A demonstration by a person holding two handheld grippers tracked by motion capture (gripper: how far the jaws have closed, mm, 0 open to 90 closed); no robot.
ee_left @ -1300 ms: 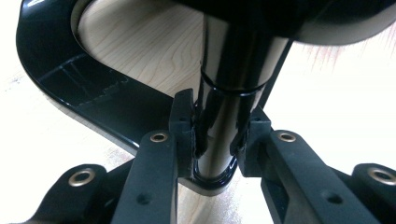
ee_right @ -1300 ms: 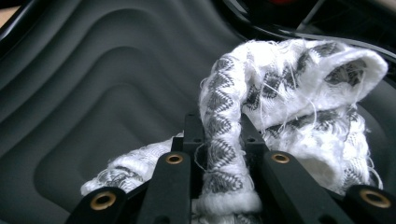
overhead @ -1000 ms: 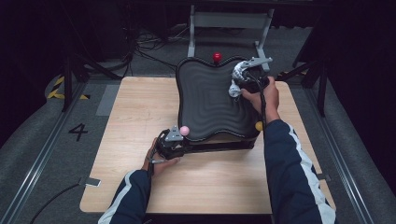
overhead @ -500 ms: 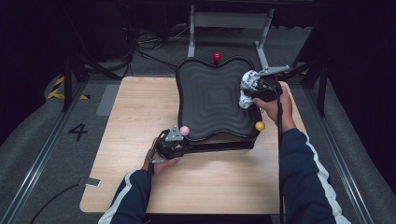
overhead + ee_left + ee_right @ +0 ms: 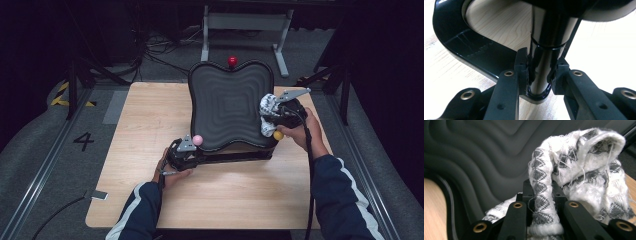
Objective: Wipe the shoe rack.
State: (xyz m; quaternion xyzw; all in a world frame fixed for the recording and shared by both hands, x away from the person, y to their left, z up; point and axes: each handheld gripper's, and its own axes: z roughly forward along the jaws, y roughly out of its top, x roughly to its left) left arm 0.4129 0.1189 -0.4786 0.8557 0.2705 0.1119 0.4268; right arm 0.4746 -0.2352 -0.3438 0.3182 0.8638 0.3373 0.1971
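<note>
A black pad with rippled ridges [image 5: 227, 105] stands tilted on a black base [image 5: 235, 157] on the wooden table [image 5: 145, 125]. My left gripper [image 5: 186, 152] is at the base's front left corner, and its jaws are shut on a glossy black post [image 5: 549, 45] of that base, gripper [image 5: 541, 66]. My right gripper [image 5: 274, 117] is at the pad's right edge, shut on a white and grey patterned cloth [image 5: 268, 106]. In the right gripper view the cloth [image 5: 579, 170] bunches over the gripper [image 5: 541, 187] against the ridged pad [image 5: 474, 152].
A red ball [image 5: 232, 61] sits at the pad's far edge, a pink ball [image 5: 198, 140] by my left gripper and a yellow ball [image 5: 278, 135] under my right hand. A grey metal stand [image 5: 245, 22] and cables lie beyond the table.
My right gripper has carried the cloth along the pad's right edge toward the near side and slightly lower. The left gripper has stayed on the post.
</note>
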